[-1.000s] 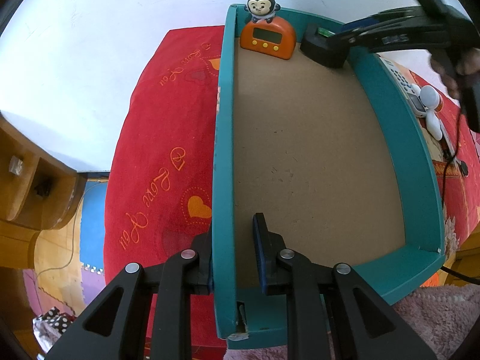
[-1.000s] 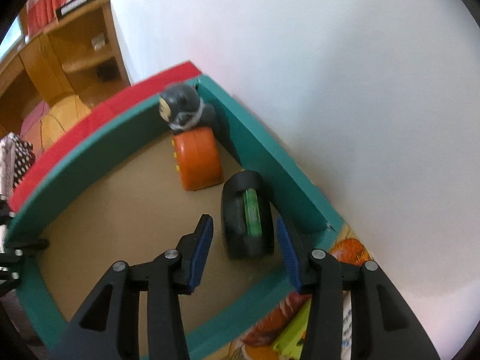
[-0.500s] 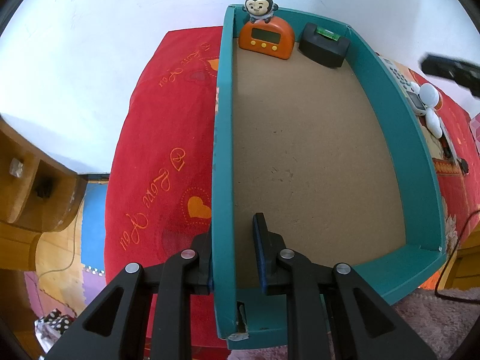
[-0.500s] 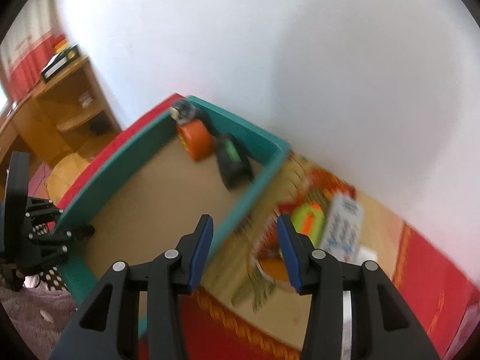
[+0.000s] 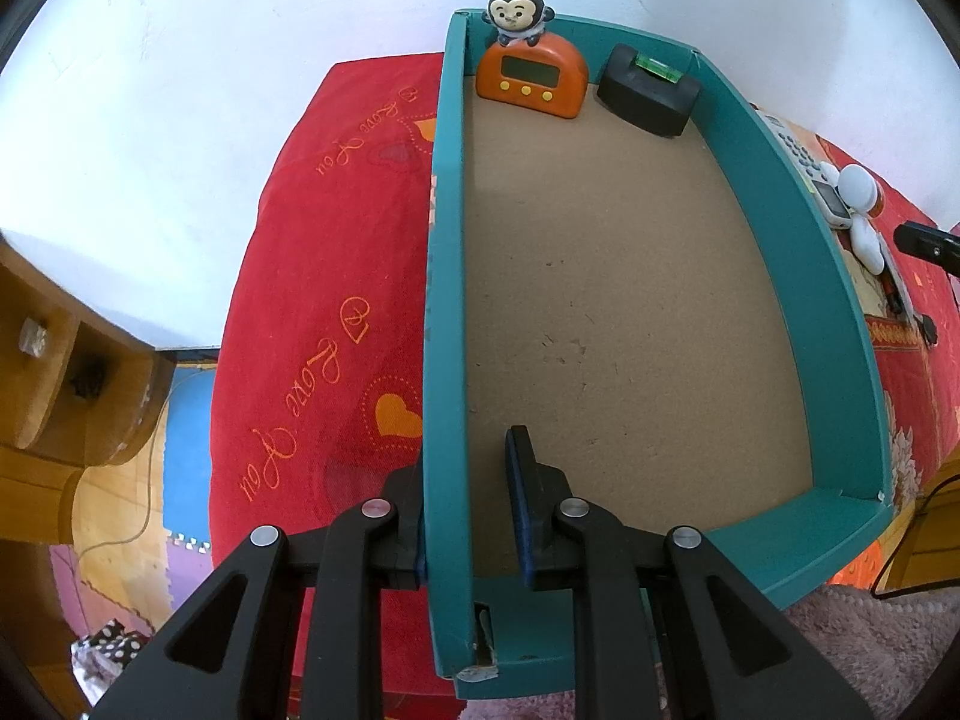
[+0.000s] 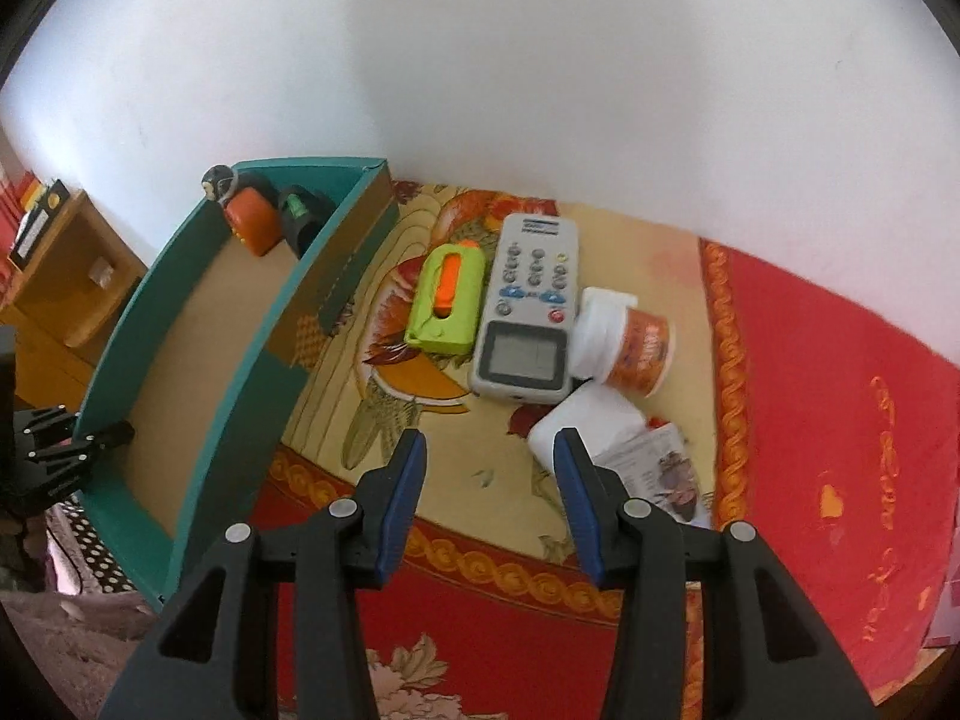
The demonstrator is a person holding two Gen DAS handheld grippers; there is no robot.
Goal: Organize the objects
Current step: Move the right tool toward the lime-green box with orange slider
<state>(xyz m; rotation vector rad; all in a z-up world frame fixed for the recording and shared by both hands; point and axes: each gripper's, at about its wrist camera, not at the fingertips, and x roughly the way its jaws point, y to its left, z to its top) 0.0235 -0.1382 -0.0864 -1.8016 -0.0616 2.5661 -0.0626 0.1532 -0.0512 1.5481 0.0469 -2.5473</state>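
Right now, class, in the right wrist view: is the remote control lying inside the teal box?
No. The remote control lies on the patterned cloth outside the teal box, beside a green case.

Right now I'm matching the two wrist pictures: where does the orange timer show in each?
Left wrist: orange timer at top centre, in the teal tray's far end, beside the black level.
Right wrist: orange timer at upper left, same tray end.
Shared landmark: the monkey figure above it.
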